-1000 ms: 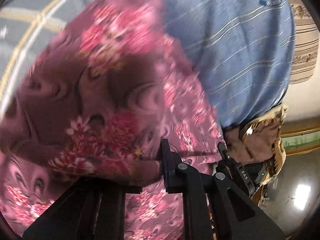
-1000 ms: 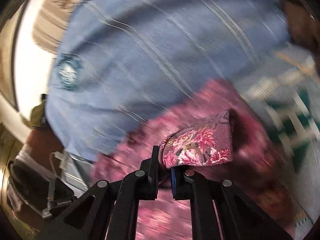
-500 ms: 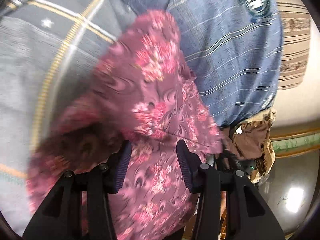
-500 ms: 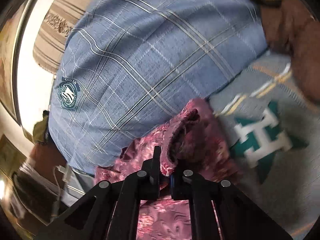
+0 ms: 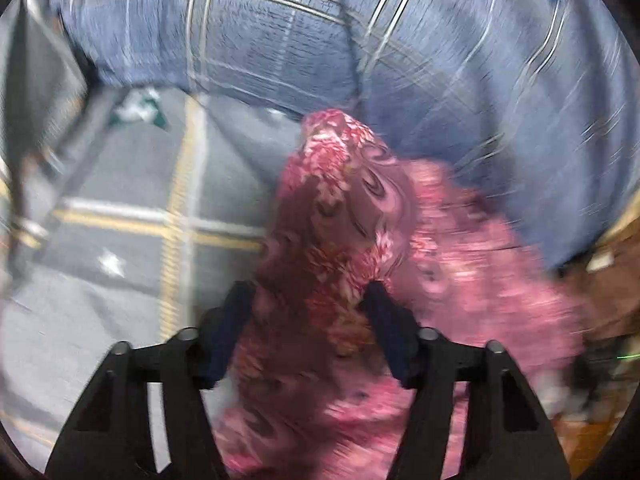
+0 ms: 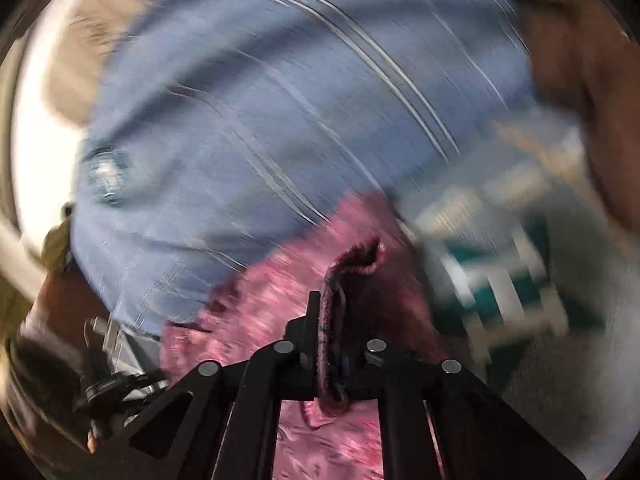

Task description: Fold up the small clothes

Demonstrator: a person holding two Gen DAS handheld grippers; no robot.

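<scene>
Released a second ago, the garment (image 5: 340,248) now hangs between the left gripper's (image 5: 306,314) opening jaws, unpinched; that corner looks free for re-gripping. Its long axis runs up the left view, toward the blue shirt (image 5: 400,60). Right gripper (image 6: 334,344) stays clamped on its hem, above the blanket (image 5: 120,240).

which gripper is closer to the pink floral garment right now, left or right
Right. The right gripper is shut on a bunched edge of the pink floral garment. The left gripper is opening, a fold of the cloth standing between its spread fingers.
</scene>
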